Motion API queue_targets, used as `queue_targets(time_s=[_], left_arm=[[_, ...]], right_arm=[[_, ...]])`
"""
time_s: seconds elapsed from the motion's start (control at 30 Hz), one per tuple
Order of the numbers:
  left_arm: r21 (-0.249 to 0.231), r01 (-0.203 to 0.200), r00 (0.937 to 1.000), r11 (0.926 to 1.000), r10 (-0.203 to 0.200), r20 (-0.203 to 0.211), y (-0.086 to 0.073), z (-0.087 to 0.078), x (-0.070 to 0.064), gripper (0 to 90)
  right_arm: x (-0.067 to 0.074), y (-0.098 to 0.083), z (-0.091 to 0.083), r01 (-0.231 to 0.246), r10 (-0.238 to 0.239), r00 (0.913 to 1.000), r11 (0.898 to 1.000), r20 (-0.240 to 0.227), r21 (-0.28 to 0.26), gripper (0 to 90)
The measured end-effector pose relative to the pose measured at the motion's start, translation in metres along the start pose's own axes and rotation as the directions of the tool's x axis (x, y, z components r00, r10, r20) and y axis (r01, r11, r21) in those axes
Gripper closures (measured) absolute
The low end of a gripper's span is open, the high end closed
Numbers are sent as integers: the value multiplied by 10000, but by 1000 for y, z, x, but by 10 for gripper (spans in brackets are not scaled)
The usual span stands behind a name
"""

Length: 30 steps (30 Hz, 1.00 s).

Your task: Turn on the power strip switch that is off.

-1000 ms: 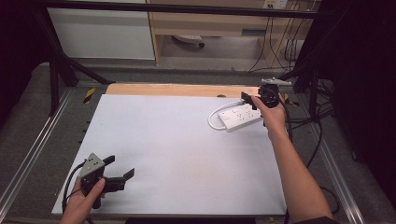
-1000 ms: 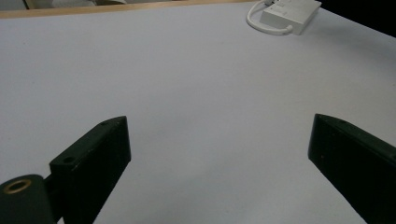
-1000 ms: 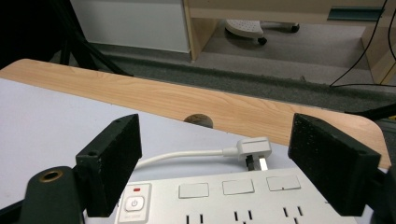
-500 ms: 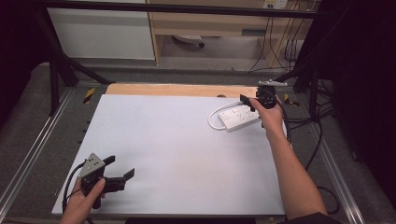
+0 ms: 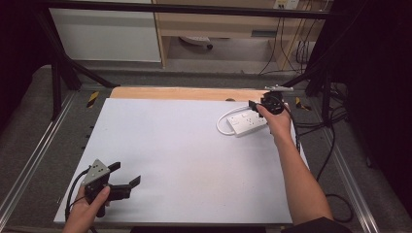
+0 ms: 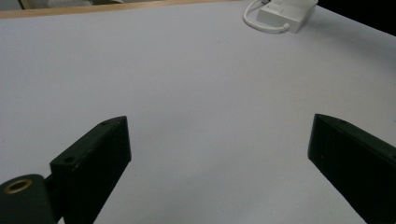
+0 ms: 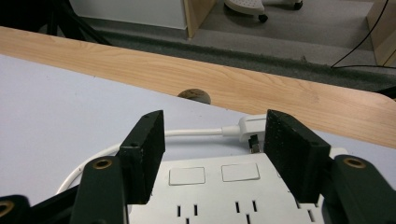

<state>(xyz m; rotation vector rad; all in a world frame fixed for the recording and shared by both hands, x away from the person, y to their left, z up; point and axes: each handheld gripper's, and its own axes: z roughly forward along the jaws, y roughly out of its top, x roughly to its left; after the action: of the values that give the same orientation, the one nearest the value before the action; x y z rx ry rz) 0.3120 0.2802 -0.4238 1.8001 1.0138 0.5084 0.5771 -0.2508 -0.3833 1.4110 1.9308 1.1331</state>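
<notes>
Right claw (image 5: pixel 260 104): sitting open over the far end of the power strip (image 5: pixel 247 123), having edged slightly farther back than a second ago.
Left claw (image 5: pixel 127 175): staying open near the table's (image 5: pixel 194 160) front left corner, unchanged.
Power strip: lying at the far right, unmoved.

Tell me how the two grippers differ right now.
The left gripper sits near the front left corner of the white table, over bare surface; the right gripper is at the far right, over the white power strip. The left gripper's jaws are spread wide with nothing between them; the right gripper's jaws stand closer together, just above the strip's top. Both are open, black and hand-held.
</notes>
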Motion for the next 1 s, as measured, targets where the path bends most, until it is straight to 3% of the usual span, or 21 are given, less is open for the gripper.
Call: queue_targets(time_s=[0.13,0.67,1.0], left_arm=[[8,-23,10000,10000,23,17,0,0,0,61],[86,-38,10000,10000,37,80,0,2,-1,61],[88,-71,9999,9999,70,86,0,2,-1,61]], right_arm=[[1,-3,6,-1,1,10000,10000,-11,89,464],[1,-12,19,-111,113,9999,9984,-35,552,525],[8,-17,26,71,-63,9999,9983,-140,580,685]])
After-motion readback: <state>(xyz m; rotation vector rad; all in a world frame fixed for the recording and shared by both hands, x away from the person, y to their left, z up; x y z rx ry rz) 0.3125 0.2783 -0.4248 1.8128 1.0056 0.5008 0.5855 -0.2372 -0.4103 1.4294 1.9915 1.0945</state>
